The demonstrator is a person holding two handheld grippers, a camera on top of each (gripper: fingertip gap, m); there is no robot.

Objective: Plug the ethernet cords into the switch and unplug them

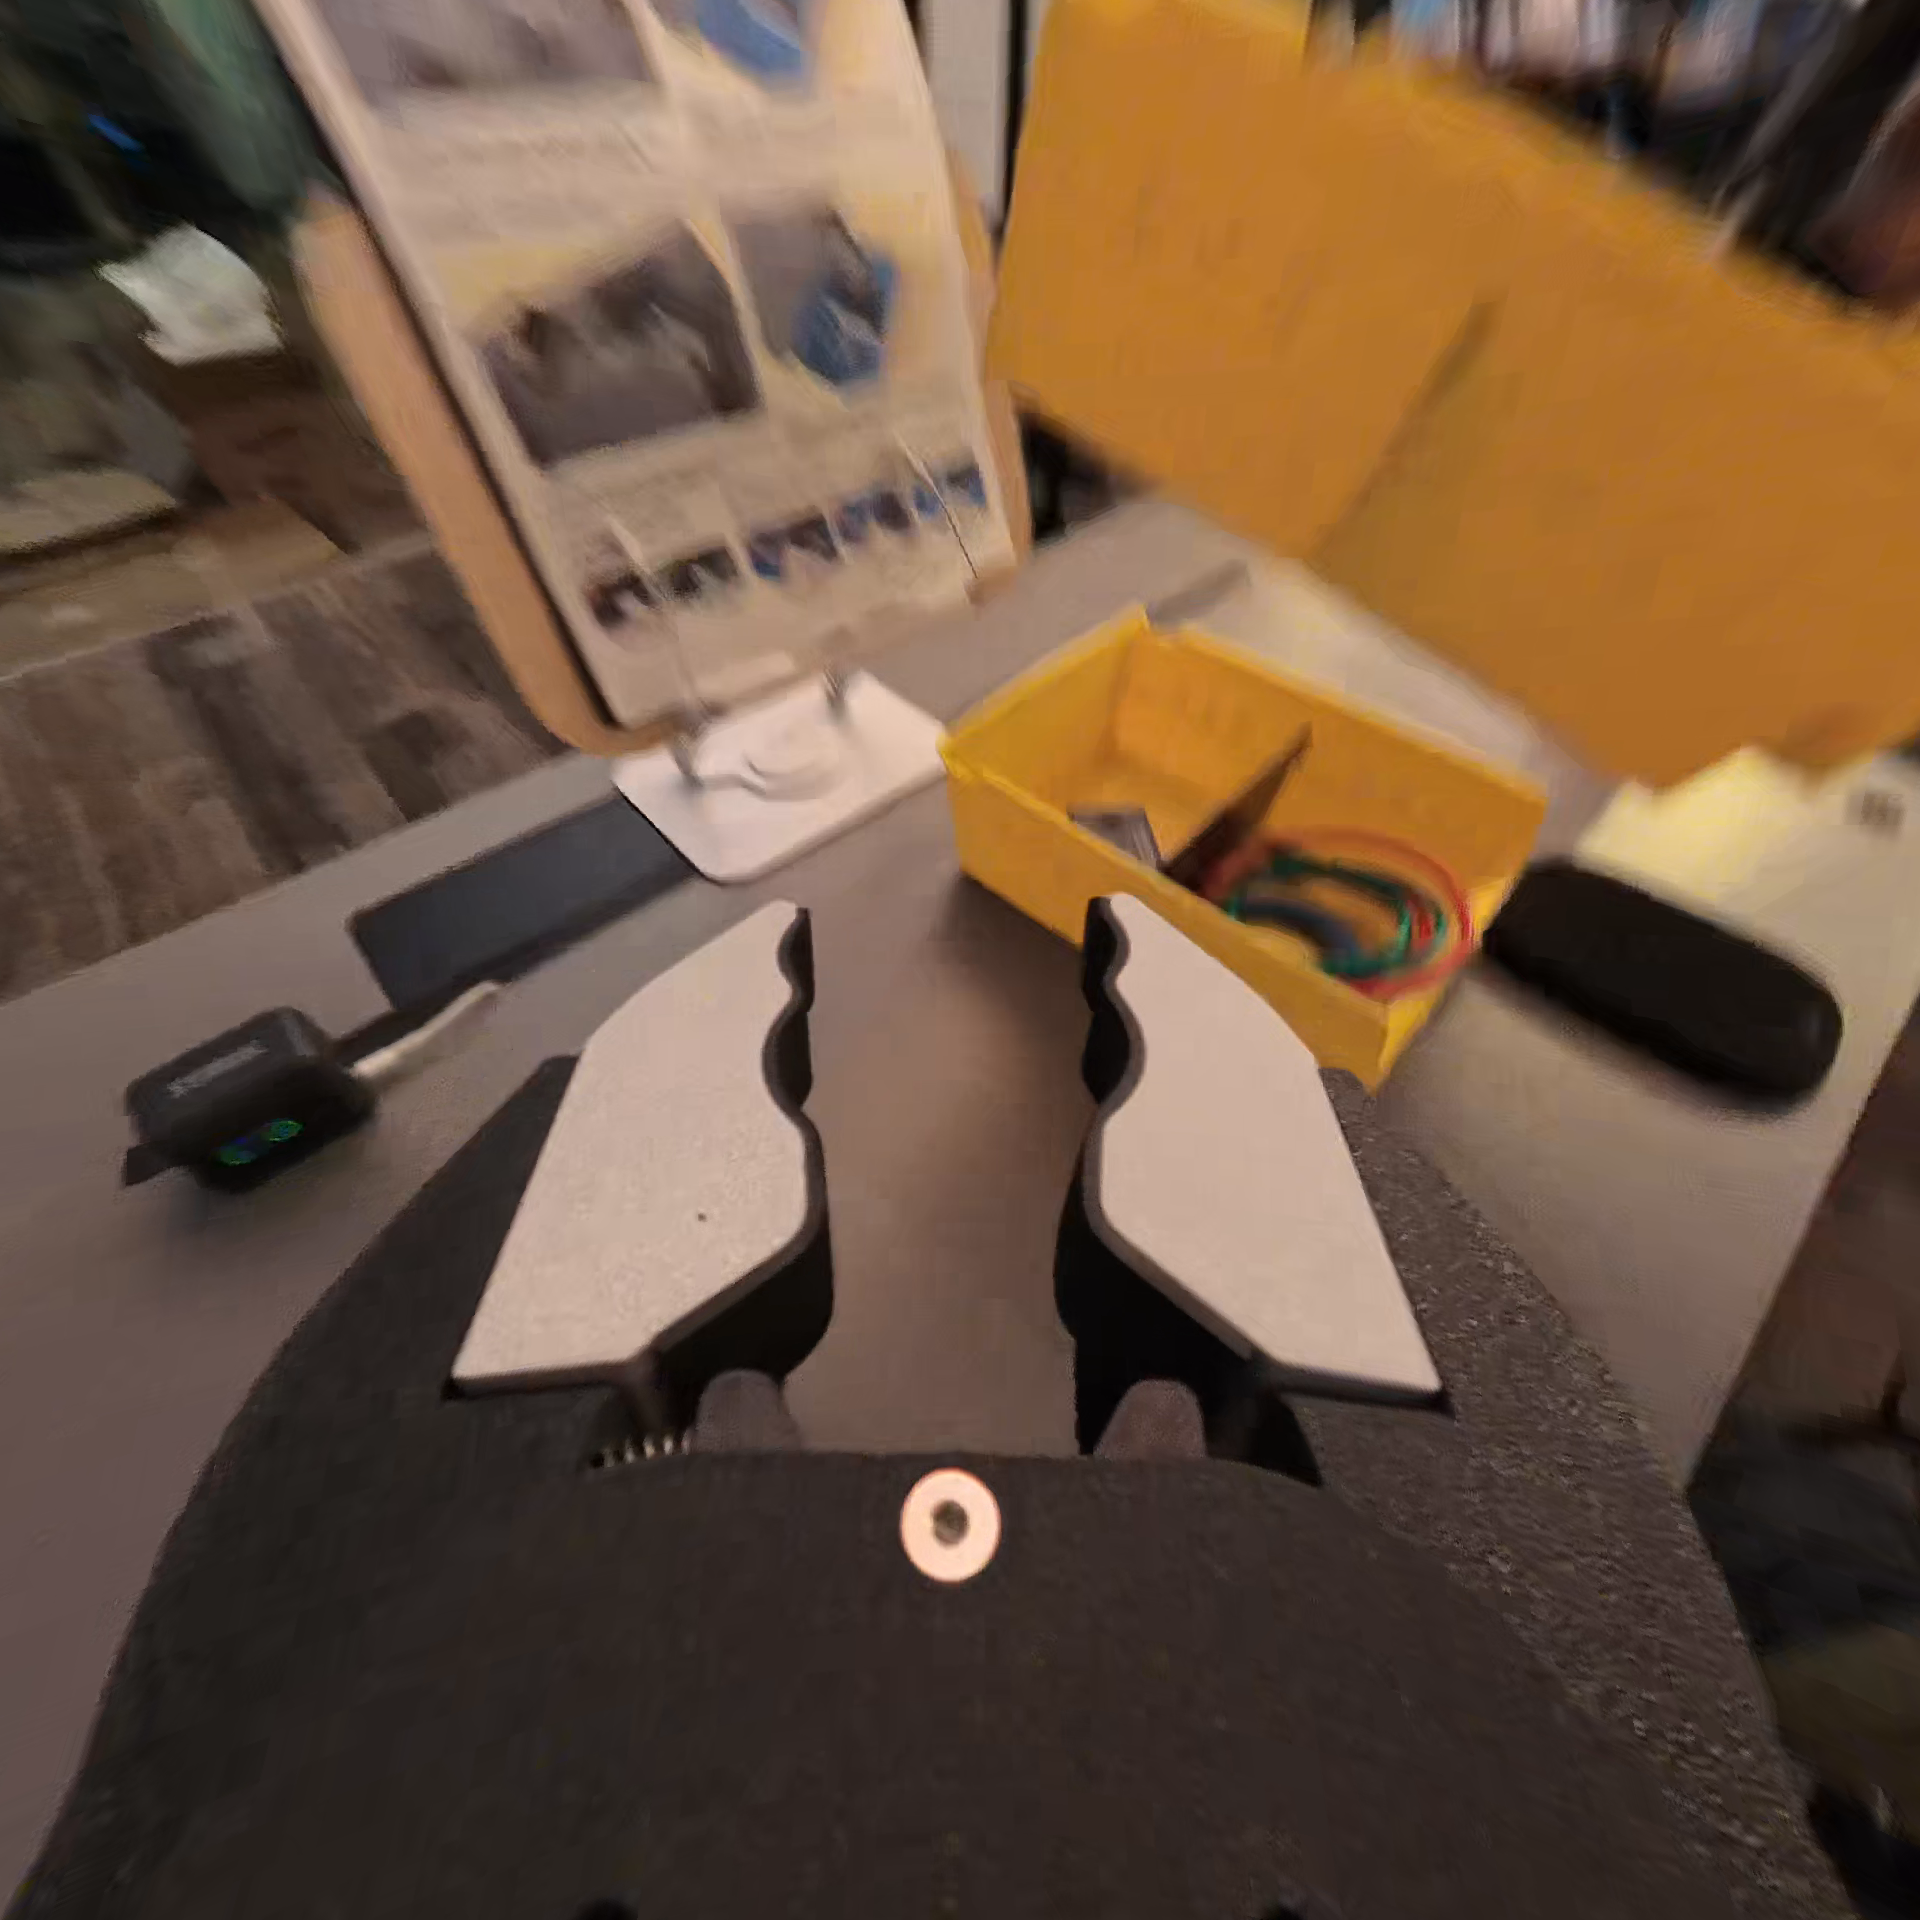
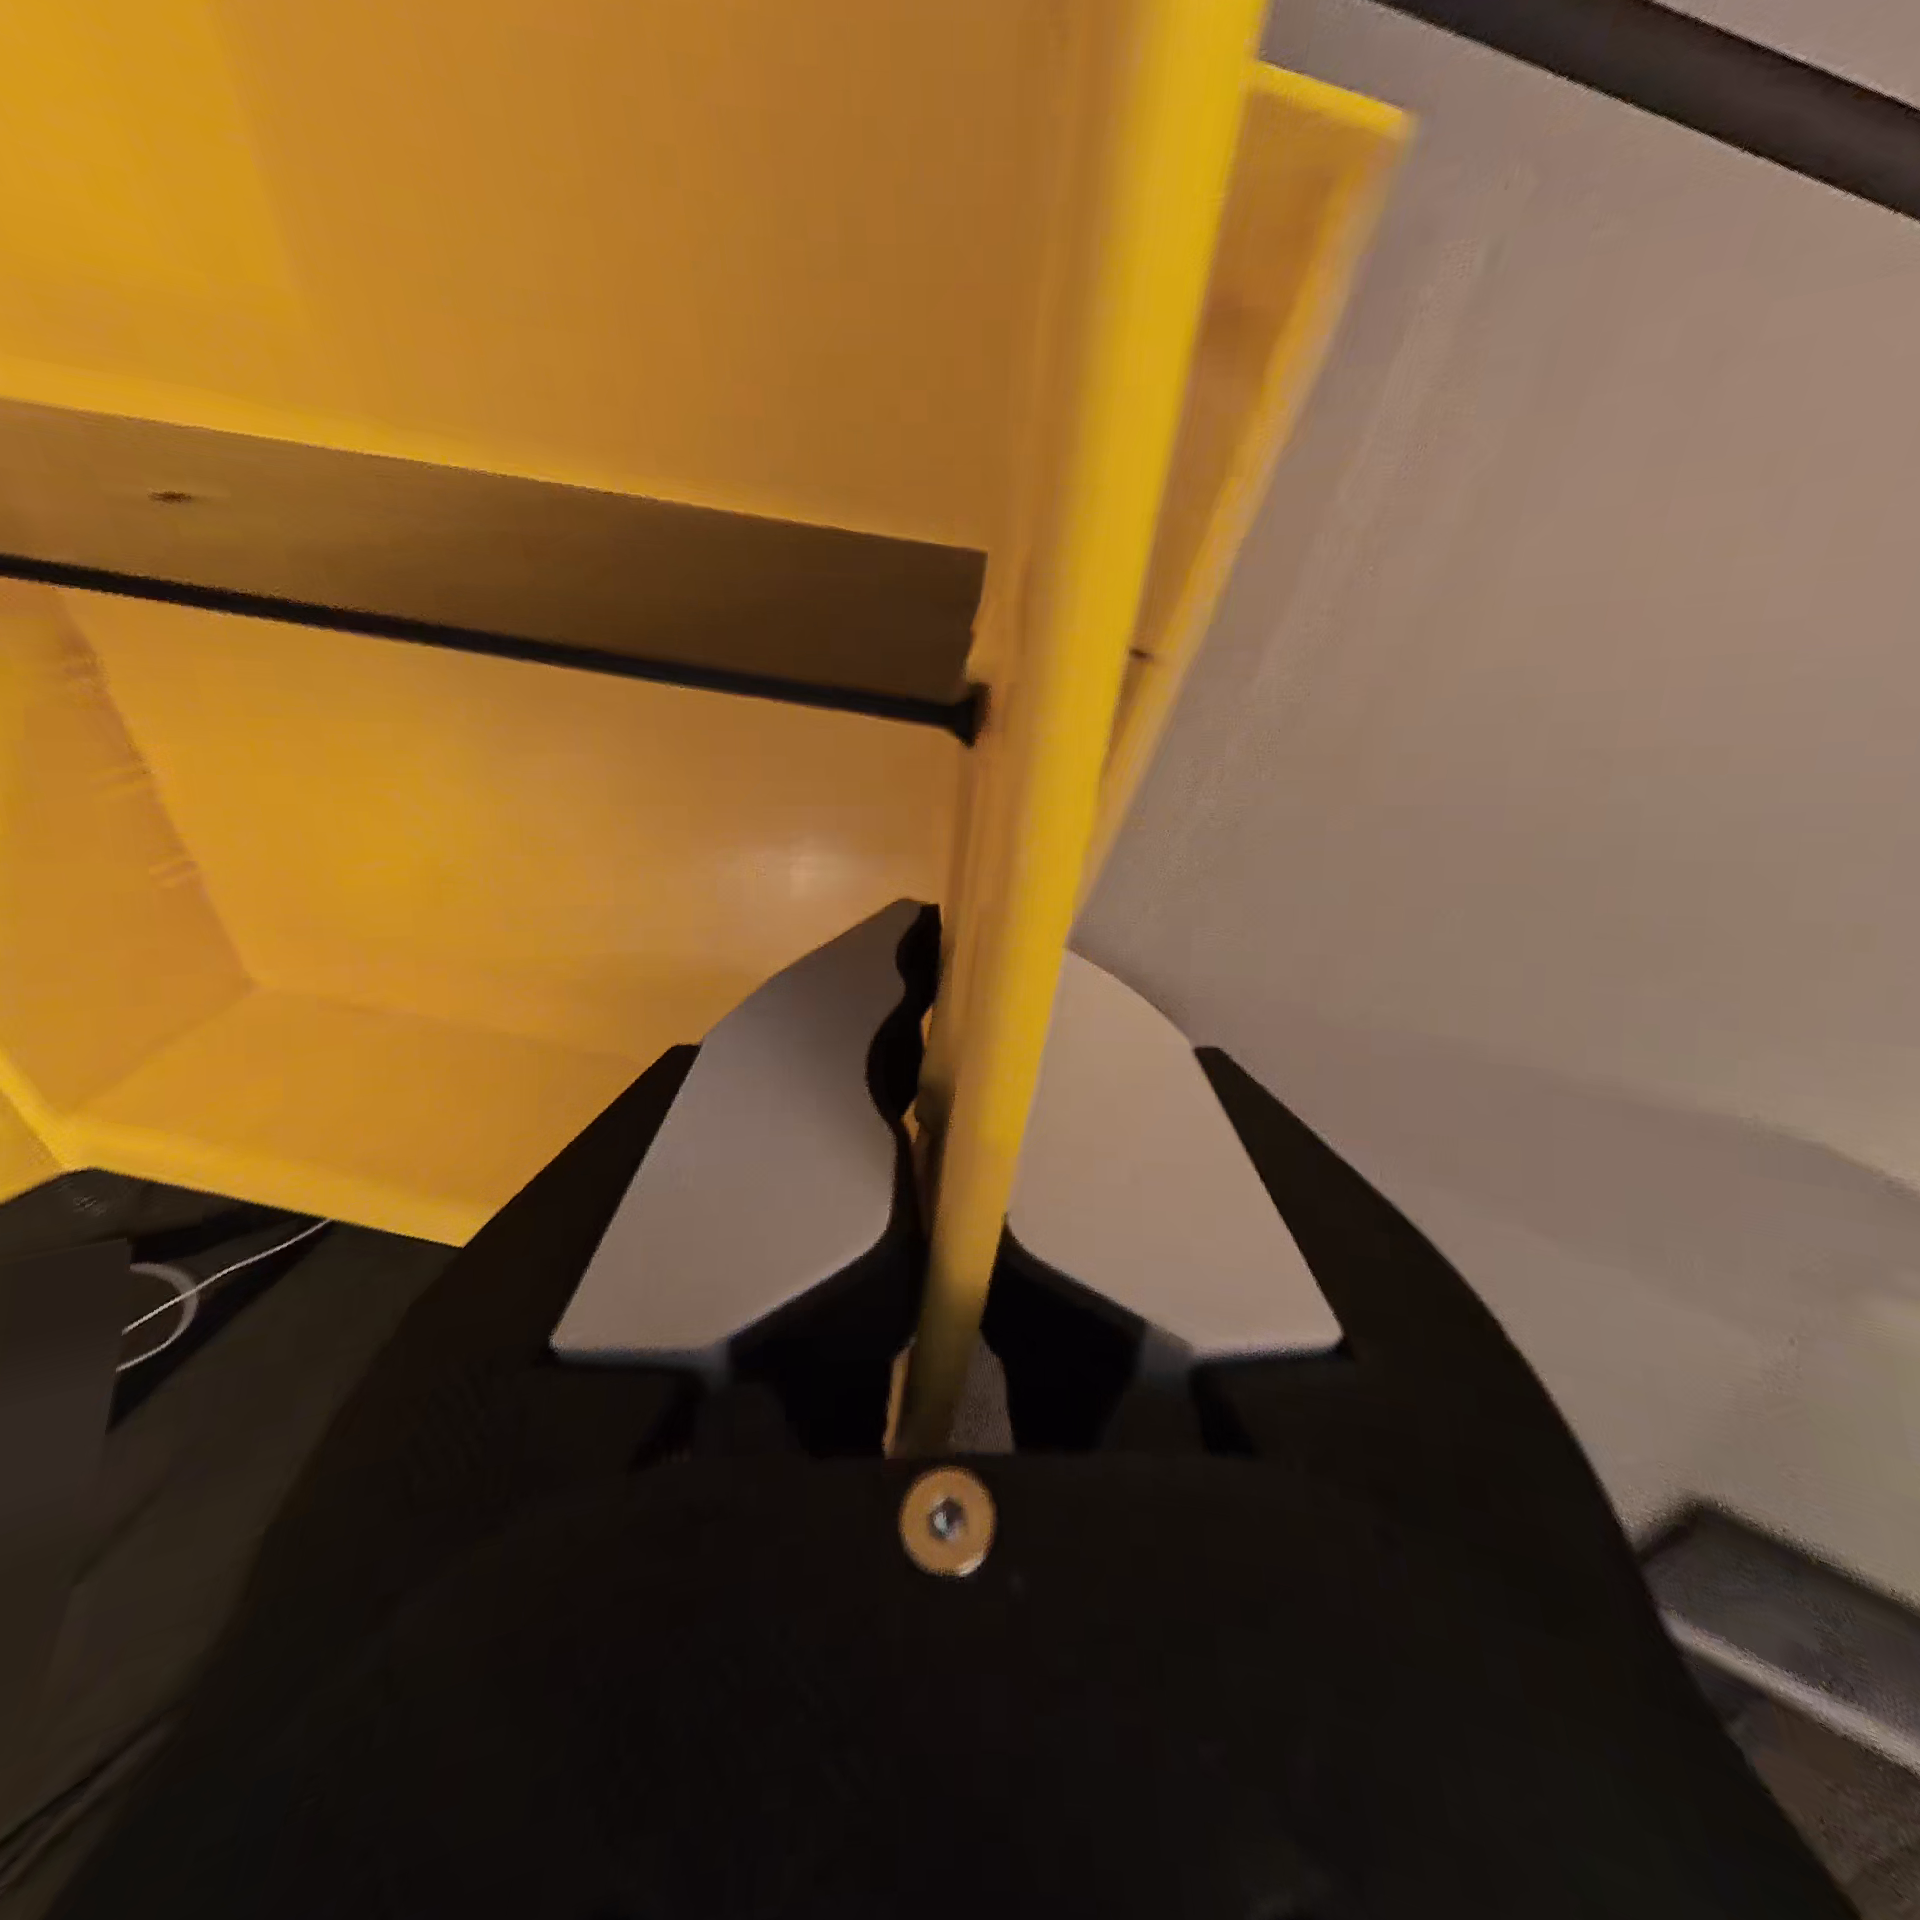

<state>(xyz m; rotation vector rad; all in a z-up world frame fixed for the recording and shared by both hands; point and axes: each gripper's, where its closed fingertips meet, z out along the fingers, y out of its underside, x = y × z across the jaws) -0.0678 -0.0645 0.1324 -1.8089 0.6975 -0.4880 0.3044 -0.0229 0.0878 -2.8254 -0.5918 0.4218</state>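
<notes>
Two grippers are yours. Your left gripper (image 1: pixel 945 935) hovers over the grey table (image 1: pixel 935 1195), fingers spread, holding nothing. At its 1 o'clock a small yellow bin (image 1: pixel 1039 831) holds coiled coloured cords (image 1: pixel 1351 914), green, red and blue; whether they are the ethernet cords you cannot tell. At 9 o'clock lies a small black device (image 1: pixel 244 1091). Your right gripper (image 2: pixel 987 935) pinches the side wall of a large yellow bin (image 2: pixel 1049 727), lifted in the air. No switch can be made out.
</notes>
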